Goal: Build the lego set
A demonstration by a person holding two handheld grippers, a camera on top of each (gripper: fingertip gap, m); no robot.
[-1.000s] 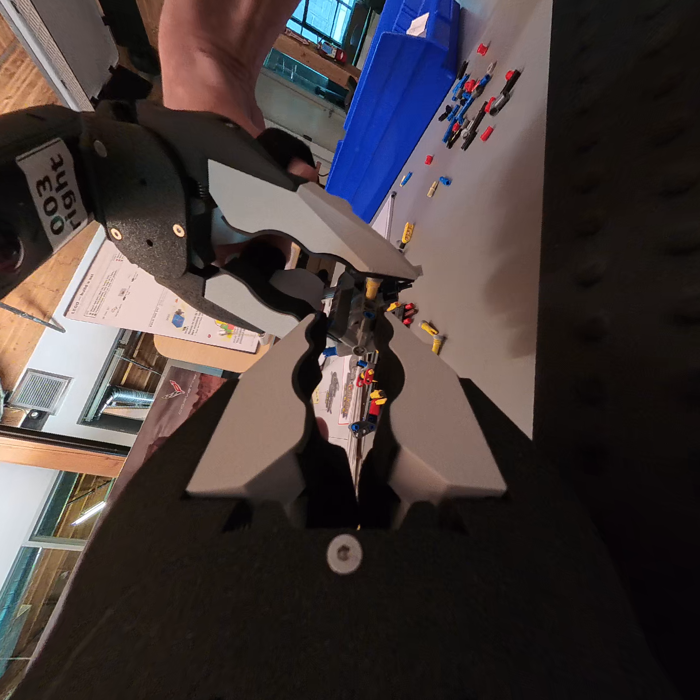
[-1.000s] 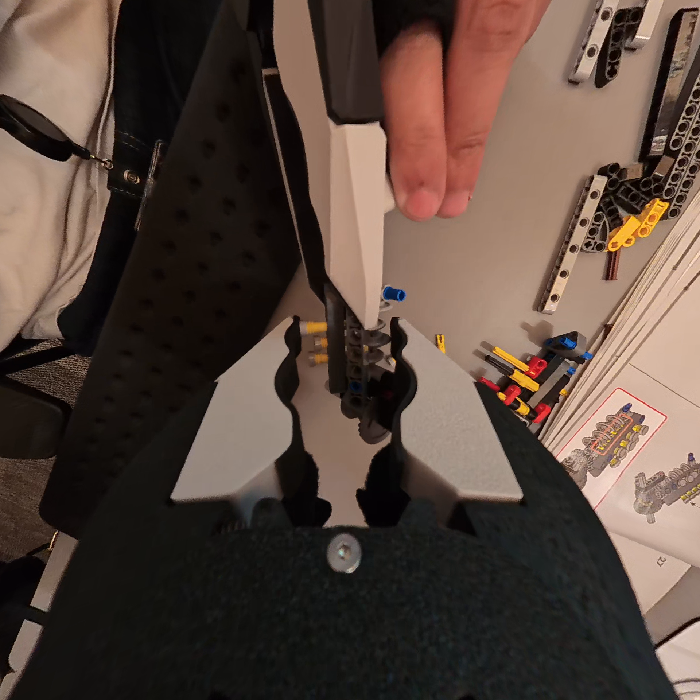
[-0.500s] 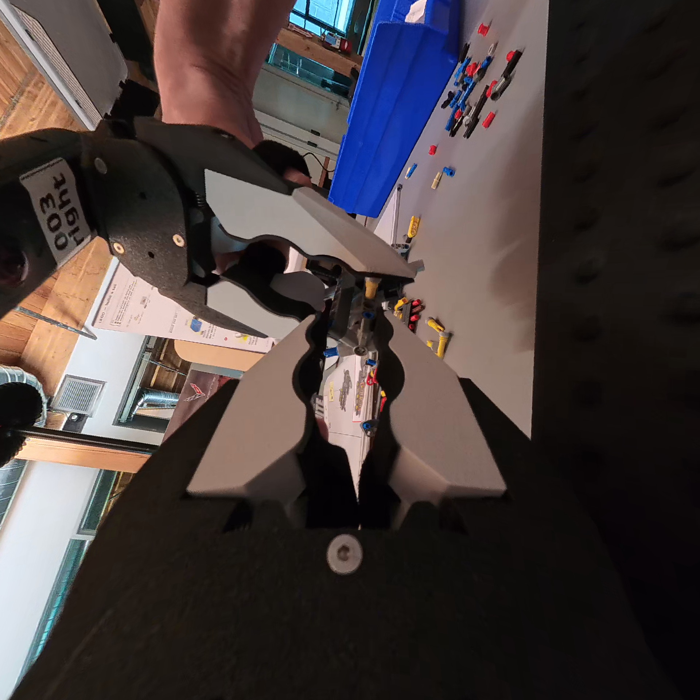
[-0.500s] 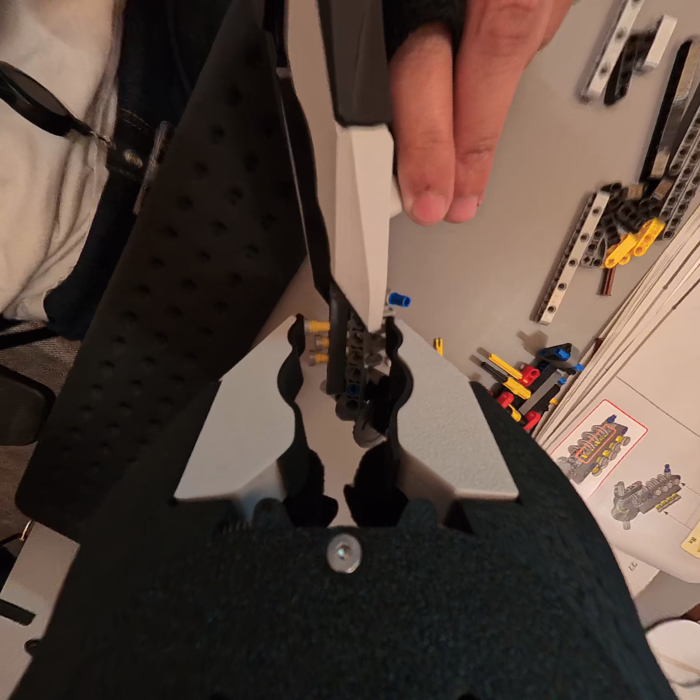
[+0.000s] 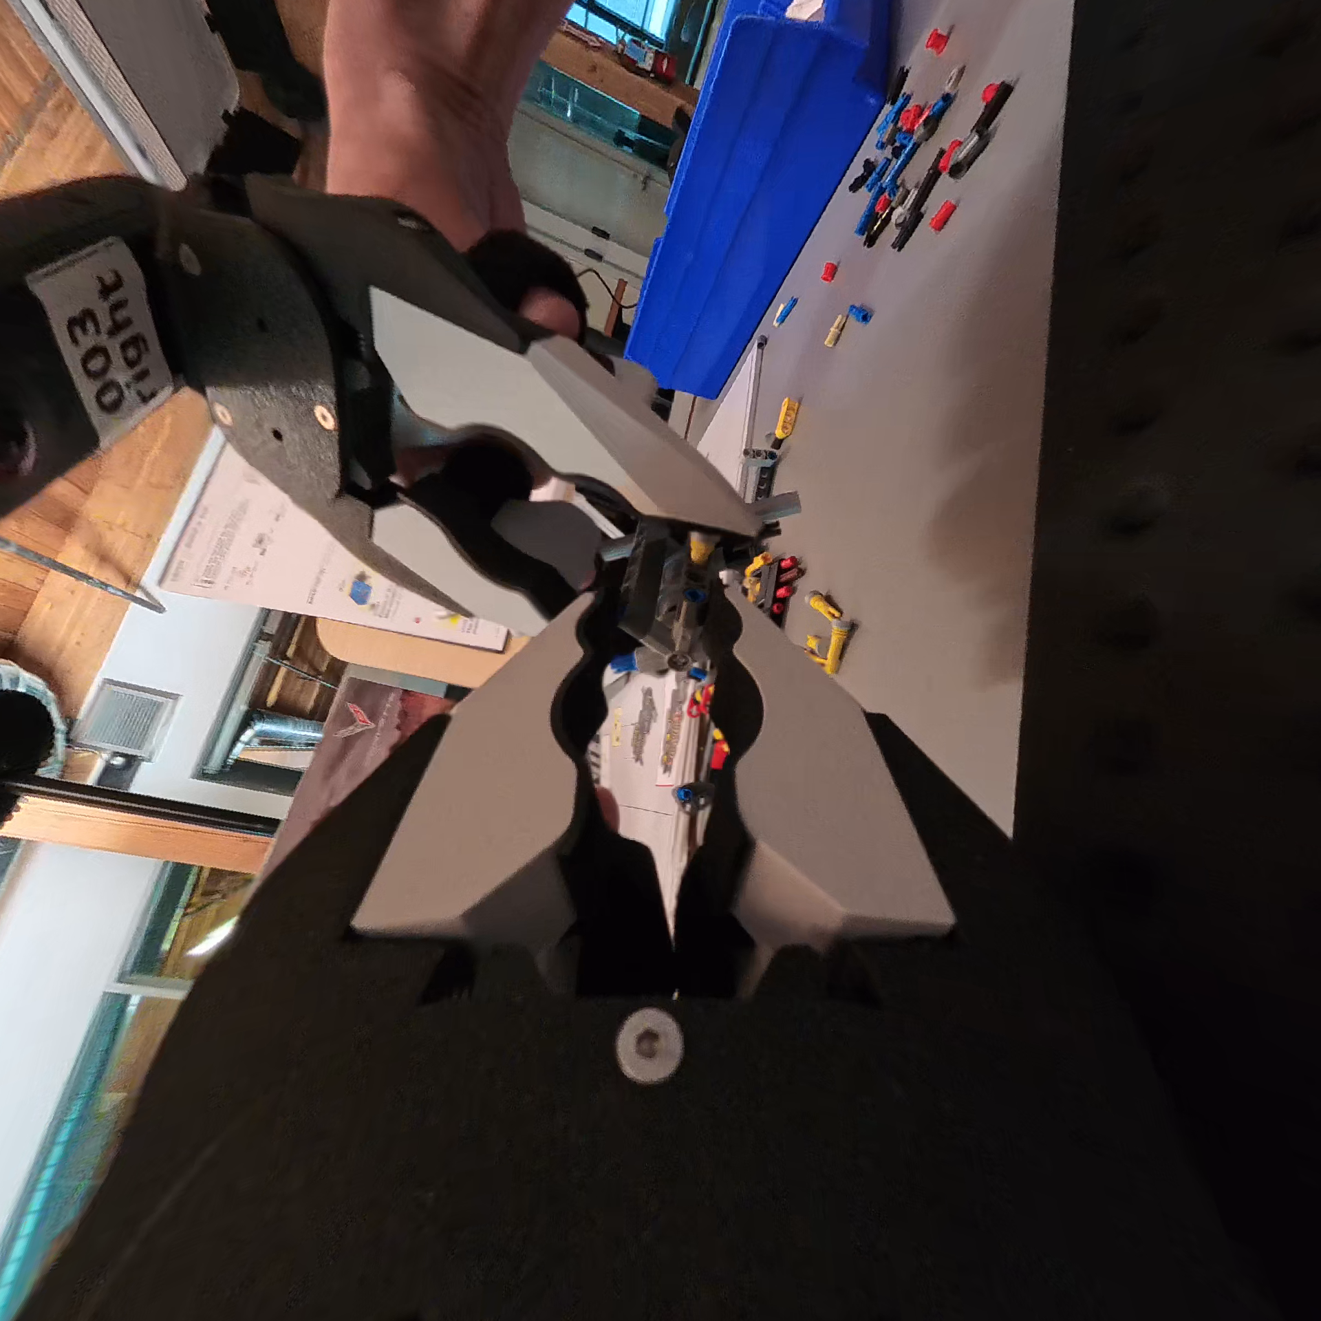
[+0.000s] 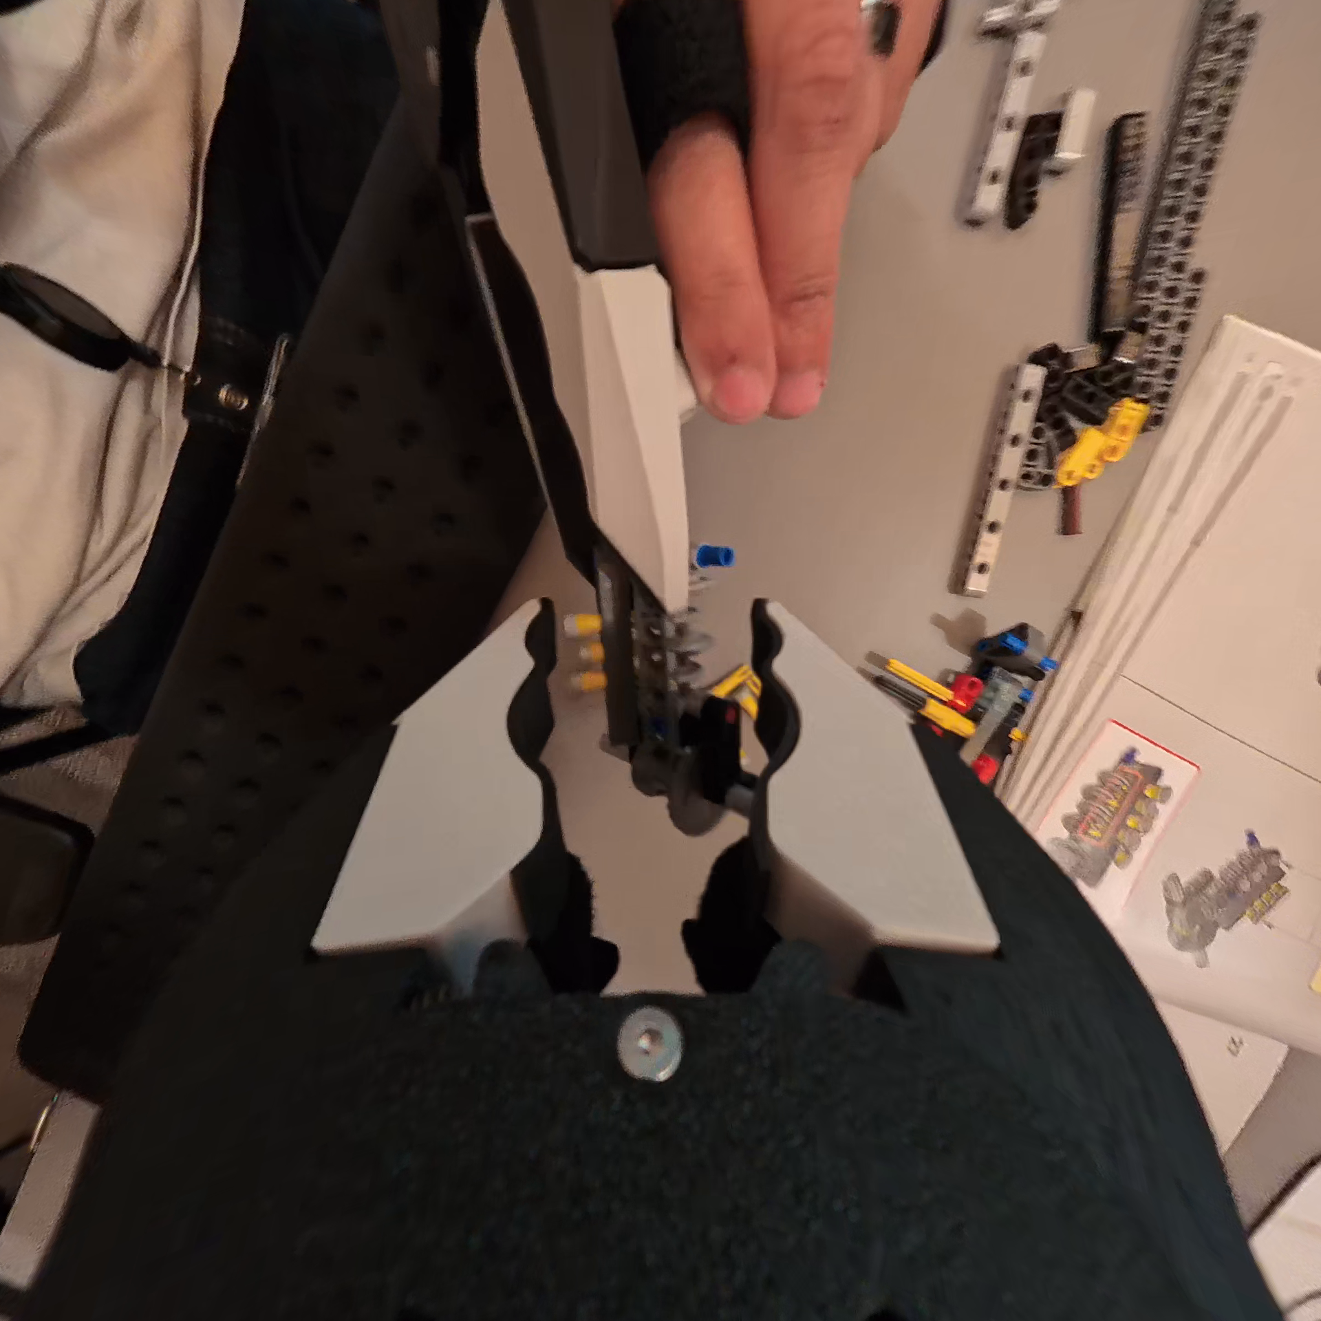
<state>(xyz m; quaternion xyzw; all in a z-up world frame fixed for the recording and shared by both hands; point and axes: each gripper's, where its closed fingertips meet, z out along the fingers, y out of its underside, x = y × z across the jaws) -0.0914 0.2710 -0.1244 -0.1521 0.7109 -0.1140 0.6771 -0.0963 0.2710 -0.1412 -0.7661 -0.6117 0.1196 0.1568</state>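
Observation:
A small lego assembly (image 5: 661, 607) of dark grey beams with yellow and blue pins hangs above the grey table (image 5: 929, 443). My left gripper (image 5: 657, 611) is shut on it at its upper end. In the right wrist view the left gripper (image 6: 632, 579) comes down from the top, edge-on, with a hand on it. The assembly (image 6: 654, 686) hangs between the fingers of my right gripper (image 6: 650, 607), which is open around it. A black and red part sits close to the right finger; there is a gap on the left. The right gripper (image 5: 665, 554) also shows in the left wrist view.
A blue bin (image 5: 750, 200) stands at the table's far edge, beside scattered red, blue and black pieces (image 5: 908, 164). Long grey and black beams (image 6: 1001, 486), yellow and red pins (image 6: 951, 700) and an open instruction booklet (image 6: 1179, 679) lie right. A black perforated pad (image 6: 322, 536) lies left. My left and right fingertips are right by each other.
My right gripper's jaws have spread a little wider around the assembly. The assembly now sits lower and more to the right between the right fingers. The left grip is unchanged.

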